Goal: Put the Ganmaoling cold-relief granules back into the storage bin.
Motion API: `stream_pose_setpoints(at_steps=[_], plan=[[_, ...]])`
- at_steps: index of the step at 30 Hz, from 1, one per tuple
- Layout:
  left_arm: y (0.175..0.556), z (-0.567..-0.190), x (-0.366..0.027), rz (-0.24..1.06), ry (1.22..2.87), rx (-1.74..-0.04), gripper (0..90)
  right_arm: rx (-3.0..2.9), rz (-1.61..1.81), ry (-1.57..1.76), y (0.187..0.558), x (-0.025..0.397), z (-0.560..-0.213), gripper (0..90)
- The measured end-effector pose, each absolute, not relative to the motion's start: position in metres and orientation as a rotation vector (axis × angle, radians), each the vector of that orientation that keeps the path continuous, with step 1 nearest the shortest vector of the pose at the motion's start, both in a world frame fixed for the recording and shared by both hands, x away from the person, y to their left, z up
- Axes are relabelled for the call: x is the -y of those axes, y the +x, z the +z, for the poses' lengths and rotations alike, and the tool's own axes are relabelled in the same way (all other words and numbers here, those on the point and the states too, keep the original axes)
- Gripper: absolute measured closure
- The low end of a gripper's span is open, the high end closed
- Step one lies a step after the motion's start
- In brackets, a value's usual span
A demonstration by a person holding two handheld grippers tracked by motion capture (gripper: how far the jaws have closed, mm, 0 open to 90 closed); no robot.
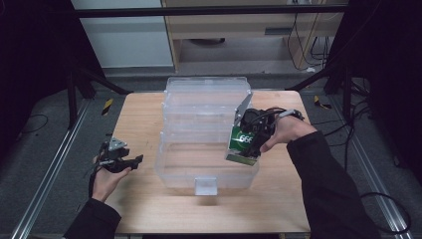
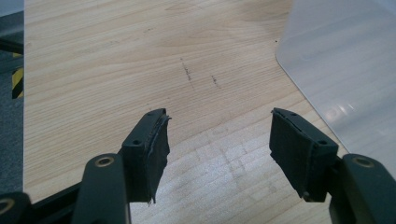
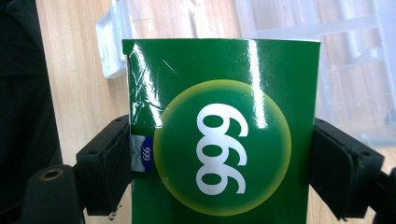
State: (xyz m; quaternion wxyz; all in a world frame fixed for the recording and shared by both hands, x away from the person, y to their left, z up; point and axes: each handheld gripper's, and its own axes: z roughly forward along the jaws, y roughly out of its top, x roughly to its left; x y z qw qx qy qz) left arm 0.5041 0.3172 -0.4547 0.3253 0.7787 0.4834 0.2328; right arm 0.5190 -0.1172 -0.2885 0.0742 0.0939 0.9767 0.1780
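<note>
Two grippers work here: the right gripper (image 1: pixel 247 144) clamps a green box (image 1: pixel 242 144) over the clear bin's (image 1: pixel 199 124) four-o'clock rim, the left gripper (image 1: pixel 130 162) gapes empty at nine o'clock.

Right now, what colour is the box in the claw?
Green box, with white digits on a yellow-green circle; the right gripper view shows it best.

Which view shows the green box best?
Right gripper view: the green box sits large between the jaws, its 999 label readable. The high view has it small, at the clear bin's right edge. The left gripper view faces bare table.
</note>
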Motion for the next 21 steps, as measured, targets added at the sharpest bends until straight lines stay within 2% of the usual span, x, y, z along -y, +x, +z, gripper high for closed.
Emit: stream_pose_setpoints(at_steps=[21], plan=[[0.505, -0.456, -0.316, 0.607, 2.051, -1.265, 36.7, -2.963, 0.488, 0.191, 0.523, 0.107, -0.323, 17.3]])
